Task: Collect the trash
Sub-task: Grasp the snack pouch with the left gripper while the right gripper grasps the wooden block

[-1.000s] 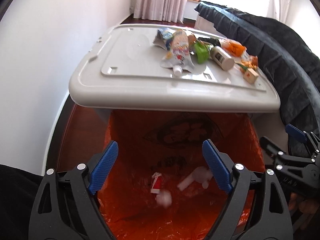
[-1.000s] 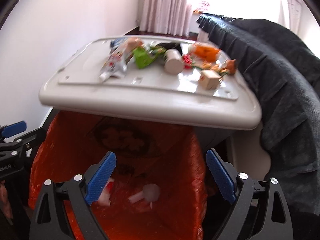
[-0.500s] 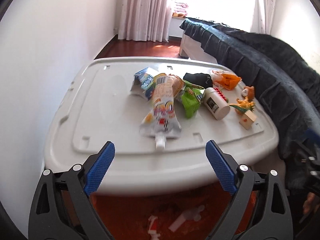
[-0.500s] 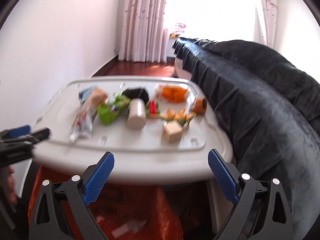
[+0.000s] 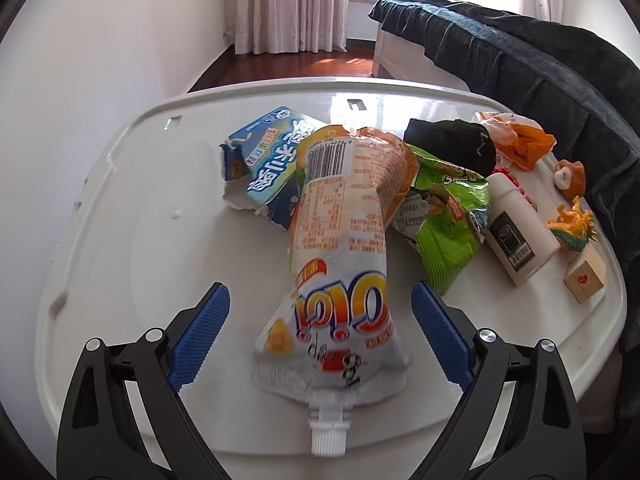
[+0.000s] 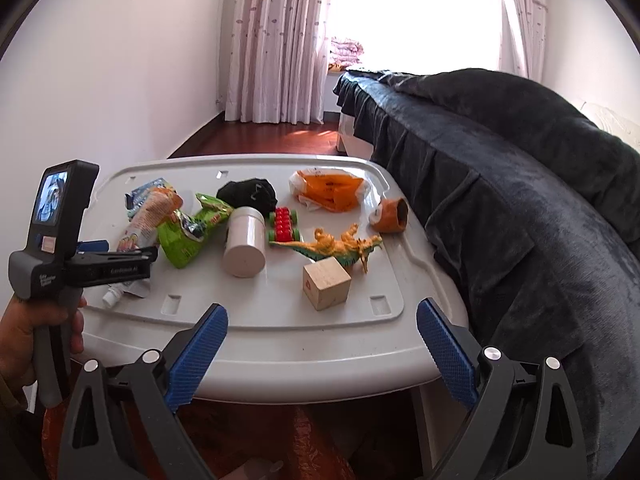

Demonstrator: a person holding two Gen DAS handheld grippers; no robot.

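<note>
A white and orange drink pouch [image 5: 340, 272] with a white spout lies on the white plastic lid [image 5: 152, 208], partly over a torn blue carton [image 5: 266, 164] and beside a green snack bag [image 5: 448, 216]. My left gripper [image 5: 320, 336] is open and empty, its blue fingers on either side of the pouch's lower half. My right gripper [image 6: 322, 356] is open and empty, back from the lid's near edge [image 6: 320, 352]. The left gripper [image 6: 116, 260] shows in the right wrist view over the pouch [image 6: 140, 224]. An orange plastic bag [image 6: 328, 190] lies at the lid's far side.
Also on the lid: a white bottle [image 6: 245, 246], a black sock [image 6: 248, 192], a red and green toy [image 6: 284, 224], an orange dinosaur [image 6: 336, 246], a wooden cube [image 6: 326, 282], a small orange pot [image 6: 392, 216]. An orange trash bag [image 6: 316, 440] hangs below. A dark sofa [image 6: 520, 200] is right.
Both grippers have risen from over the orange trash bag to lid height. The left one has moved forward until its fingers flank the drink pouch. Both stay open.
</note>
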